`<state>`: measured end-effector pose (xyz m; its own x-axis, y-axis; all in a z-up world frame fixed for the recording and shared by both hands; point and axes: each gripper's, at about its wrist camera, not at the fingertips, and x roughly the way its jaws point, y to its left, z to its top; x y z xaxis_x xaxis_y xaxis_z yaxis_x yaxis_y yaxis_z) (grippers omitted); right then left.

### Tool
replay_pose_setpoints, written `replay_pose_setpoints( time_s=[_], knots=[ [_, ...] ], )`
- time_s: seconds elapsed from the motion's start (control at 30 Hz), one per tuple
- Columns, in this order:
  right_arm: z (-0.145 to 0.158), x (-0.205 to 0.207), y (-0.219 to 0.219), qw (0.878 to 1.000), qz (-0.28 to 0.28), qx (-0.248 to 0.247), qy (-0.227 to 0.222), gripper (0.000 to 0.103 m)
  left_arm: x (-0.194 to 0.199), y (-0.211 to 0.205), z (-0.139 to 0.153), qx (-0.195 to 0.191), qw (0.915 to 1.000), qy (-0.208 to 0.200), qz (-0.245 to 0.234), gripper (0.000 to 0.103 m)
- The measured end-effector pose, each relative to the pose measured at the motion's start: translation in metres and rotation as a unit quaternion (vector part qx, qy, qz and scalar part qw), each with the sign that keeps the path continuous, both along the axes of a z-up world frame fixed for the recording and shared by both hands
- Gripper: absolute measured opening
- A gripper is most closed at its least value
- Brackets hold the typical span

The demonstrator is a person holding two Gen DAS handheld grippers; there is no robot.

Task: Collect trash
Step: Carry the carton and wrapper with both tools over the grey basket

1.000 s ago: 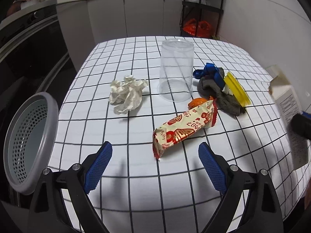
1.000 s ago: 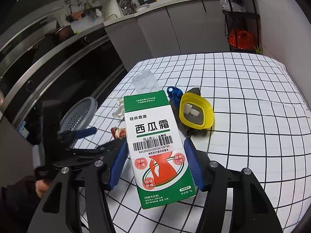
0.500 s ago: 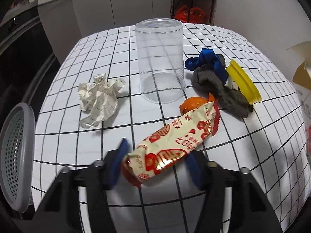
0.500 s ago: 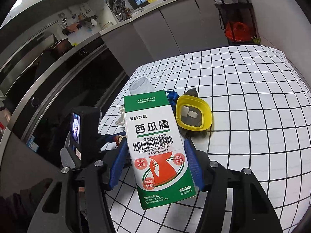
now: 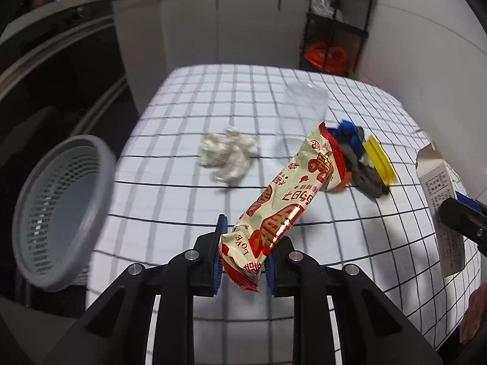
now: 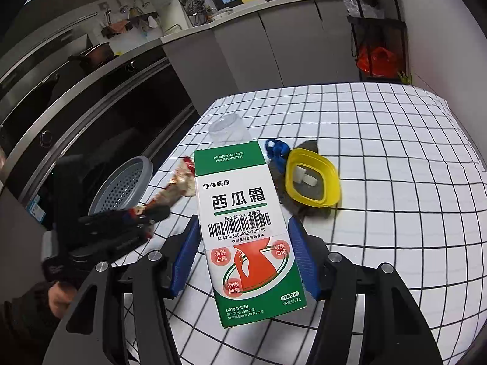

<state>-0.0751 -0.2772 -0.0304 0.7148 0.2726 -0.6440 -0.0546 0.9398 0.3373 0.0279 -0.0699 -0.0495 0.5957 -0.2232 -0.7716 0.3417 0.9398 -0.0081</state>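
My left gripper (image 5: 243, 257) is shut on the near end of a red and cream snack wrapper (image 5: 289, 194) and holds it above the checked table (image 5: 170, 200). The wrapper also shows in the right wrist view (image 6: 175, 187), held by the left gripper (image 6: 143, 213). My right gripper (image 6: 243, 258) is shut on a green and white medicine box (image 6: 243, 219); the box shows in the left wrist view (image 5: 438, 194) at the right. A grey perforated bin (image 5: 61, 210) stands off the table's left edge. A crumpled paper ball (image 5: 228, 155) lies mid-table.
A clear plastic cup (image 5: 304, 103) stands upside down behind the wrapper. A yellow lid (image 6: 312, 181) rests on a grey cloth with a blue clip (image 6: 275, 149). Orange scrap (image 5: 345, 179) lies by the cloth. Counters and a black shelf stand beyond the table.
My left gripper closed on the snack wrapper and lifted it off the table, moving back and left toward the bin. My right gripper kept hold of the box.
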Motion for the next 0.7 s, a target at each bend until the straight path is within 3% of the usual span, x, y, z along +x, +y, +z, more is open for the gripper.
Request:
replay_pose_setpoints(
  time_s=[0.4,0.7],
  knots=[
    [0.023,0.028,0.106,0.997,0.071,-0.028,-0.035,0.057,-0.005,0.11,0.057,0.03,0.9944,-0.055,0.085,0.022],
    [0.031,0.079,0.198,0.991,0.128,-0.025,-0.042,0.057,0.023,0.201,0.06,0.043,0.9835,-0.058,0.166,0.022]
  ],
)
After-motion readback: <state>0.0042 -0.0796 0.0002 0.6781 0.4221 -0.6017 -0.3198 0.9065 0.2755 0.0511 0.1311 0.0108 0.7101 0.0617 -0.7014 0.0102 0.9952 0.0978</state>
